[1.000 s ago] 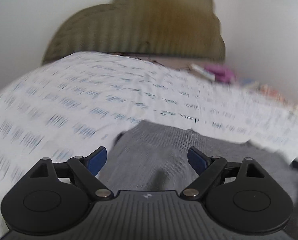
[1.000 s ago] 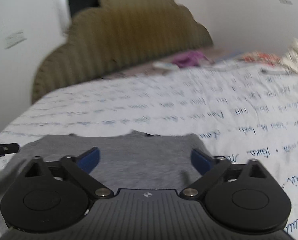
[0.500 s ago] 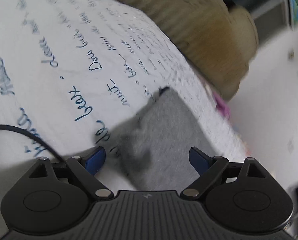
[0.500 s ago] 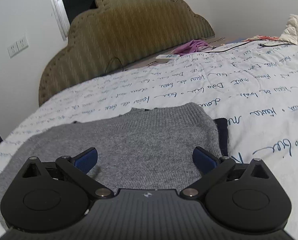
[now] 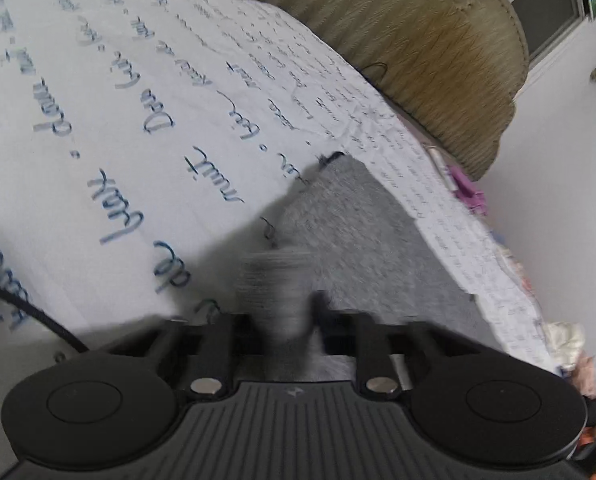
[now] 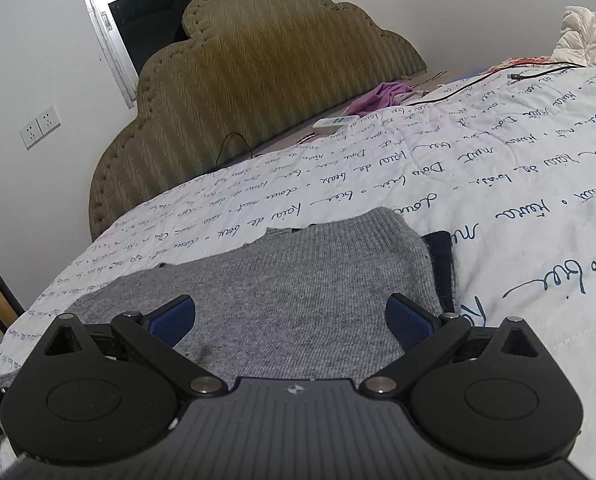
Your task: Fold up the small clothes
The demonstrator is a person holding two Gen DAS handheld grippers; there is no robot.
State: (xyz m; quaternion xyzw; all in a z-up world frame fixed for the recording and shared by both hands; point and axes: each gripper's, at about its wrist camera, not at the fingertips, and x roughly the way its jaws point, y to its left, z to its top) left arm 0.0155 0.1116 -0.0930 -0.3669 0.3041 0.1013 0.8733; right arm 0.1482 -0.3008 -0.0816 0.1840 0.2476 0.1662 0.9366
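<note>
Sweater (image 6: 298, 280) on quilt (image 6: 478, 168), no containers.

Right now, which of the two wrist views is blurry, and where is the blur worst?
Left wrist view: blurred, worst at the left gripper, pinched on the grey sweater. Right wrist view: sharp; sweater knit and quilt lettering crisp, the edges bowed by the fisheye.
</note>
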